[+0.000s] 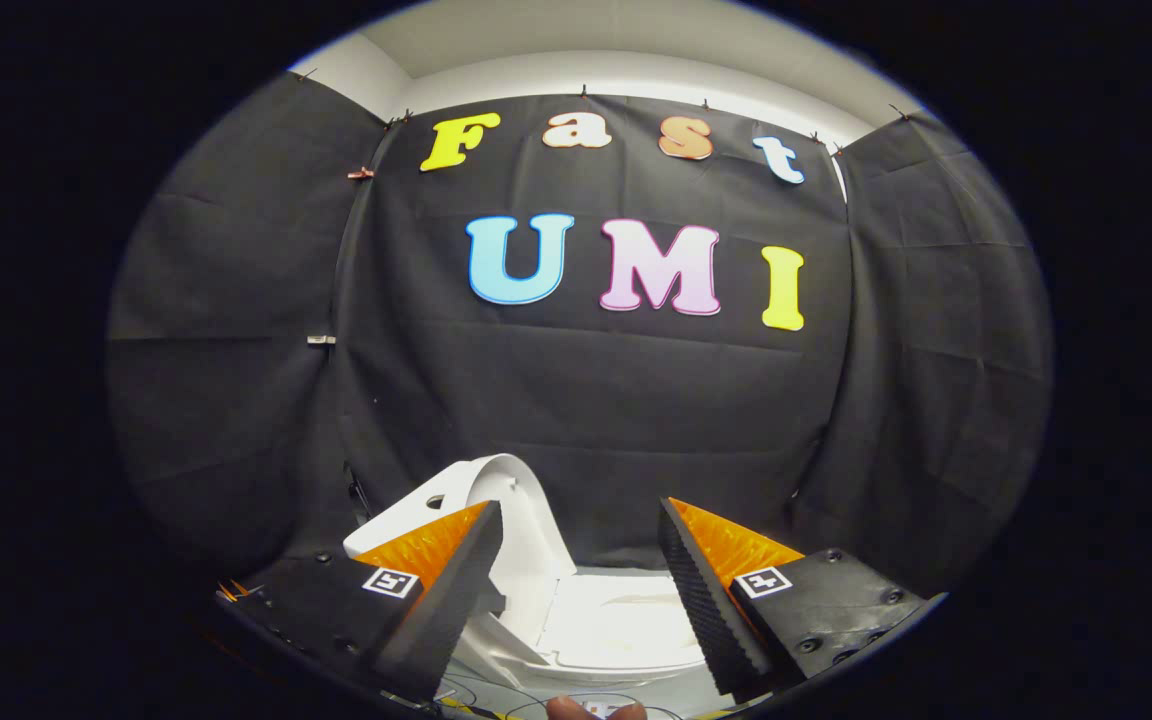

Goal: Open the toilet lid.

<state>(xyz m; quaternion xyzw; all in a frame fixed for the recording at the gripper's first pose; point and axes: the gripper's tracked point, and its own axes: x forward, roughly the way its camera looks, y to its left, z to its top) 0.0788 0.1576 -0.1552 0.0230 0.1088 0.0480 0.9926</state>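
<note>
Partly hidden behind one finger, the raised toilet lid [521,520] stands upright; the gripper [581,520] is spread, holding nothing.

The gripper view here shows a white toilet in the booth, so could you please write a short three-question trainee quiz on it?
1. True or false: the white plastic toilet lid is raised rather than lying flat on the glossy white toilet seat.
2. Multiple choice: the gripper has its fingers (a) clamped on the lid, (b) spread apart with nothing between them pressed, (c) closed together.
3. Short answer: beside which finger does the raised lid stand?

Key: 1 true; 2 b; 3 the left finger, whether touching it cannot be told.
</note>
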